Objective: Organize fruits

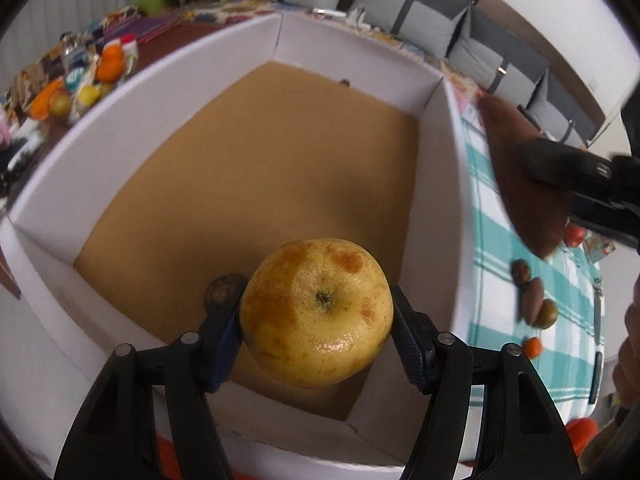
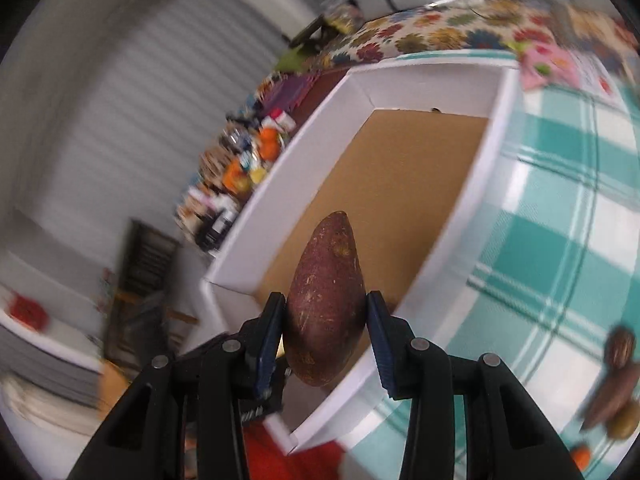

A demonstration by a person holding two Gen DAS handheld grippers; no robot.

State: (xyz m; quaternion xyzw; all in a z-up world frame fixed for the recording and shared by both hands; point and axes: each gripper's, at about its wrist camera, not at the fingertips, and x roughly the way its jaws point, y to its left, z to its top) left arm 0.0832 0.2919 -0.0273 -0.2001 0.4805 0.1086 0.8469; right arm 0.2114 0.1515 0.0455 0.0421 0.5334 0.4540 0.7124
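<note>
Table [image 2: 560,208], teal-and-white checked cloth: carries everything listed. White box [image 1: 440,184], brown floor, open top: directly beneath and ahead of both jaws. Loose fruits [image 1: 536,300]: on the cloth, right of the left jaws. Sweet potato [image 2: 326,300]: clamped by the right gripper [image 2: 326,334], long axis pointing forward, tip away. Yellow apple [image 1: 316,312]: gripped by the left gripper [image 1: 316,334], calyx facing the camera.

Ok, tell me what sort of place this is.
Most likely a home living room: grey sofa cushions along the wall, a table under a teal checked tablecloth, and a white cardboard box set out for sorting fruit.
</note>
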